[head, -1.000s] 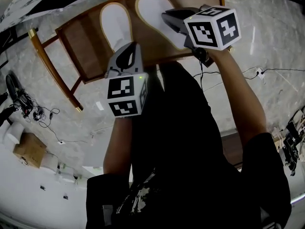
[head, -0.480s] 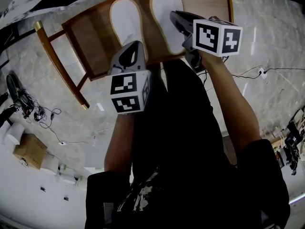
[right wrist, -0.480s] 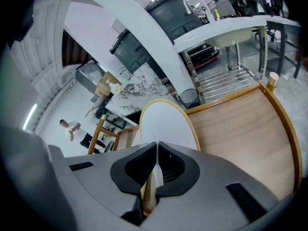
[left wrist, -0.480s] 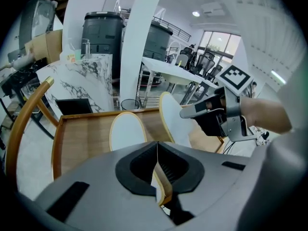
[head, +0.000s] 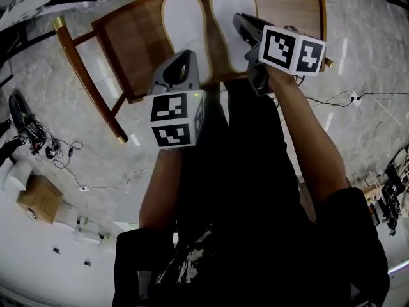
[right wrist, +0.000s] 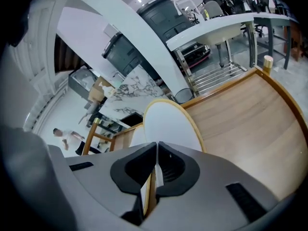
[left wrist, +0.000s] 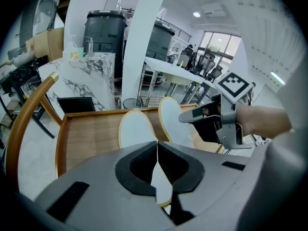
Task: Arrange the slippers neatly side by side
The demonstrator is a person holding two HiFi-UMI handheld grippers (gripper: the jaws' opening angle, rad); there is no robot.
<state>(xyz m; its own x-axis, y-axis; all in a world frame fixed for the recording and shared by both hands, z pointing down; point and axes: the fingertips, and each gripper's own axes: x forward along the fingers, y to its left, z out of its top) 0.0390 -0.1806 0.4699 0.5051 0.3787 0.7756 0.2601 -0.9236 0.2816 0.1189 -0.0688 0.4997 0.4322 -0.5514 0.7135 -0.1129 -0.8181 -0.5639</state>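
A: Where to look for the slippers, measured against the tongs?

B: On the seat of the wooden chair [head: 137, 43], both lying flat, just beside each other, with only a narrow strip of wood showing between. As for the left slipper [head: 182, 21]: stretches away from the left gripper [left wrist: 157, 147], near end tucked in at the tips. As for the right slipper [head: 231, 11]: much the same with the right gripper [right wrist: 157, 147], near edge caught there, far end pointing toward the chair's opposite rail.

A: Anything different from a second back?

B: Yes. Back then lay splayed, with the right slipper slanting off to the side, away from its mate. Now sits close to parallel with the left one. Also rolled over a good way about its own length, speaking of the right gripper. No change in grip on either side.

A: And the tongs themselves?

B: Clenched, both pairs. In the left gripper view: tips pressed together, with the white face and tan rim of the left slipper nipped just behind them. In the right gripper view: closed down to a slit as well, with the tan edge of the right slipper pinched inside it.
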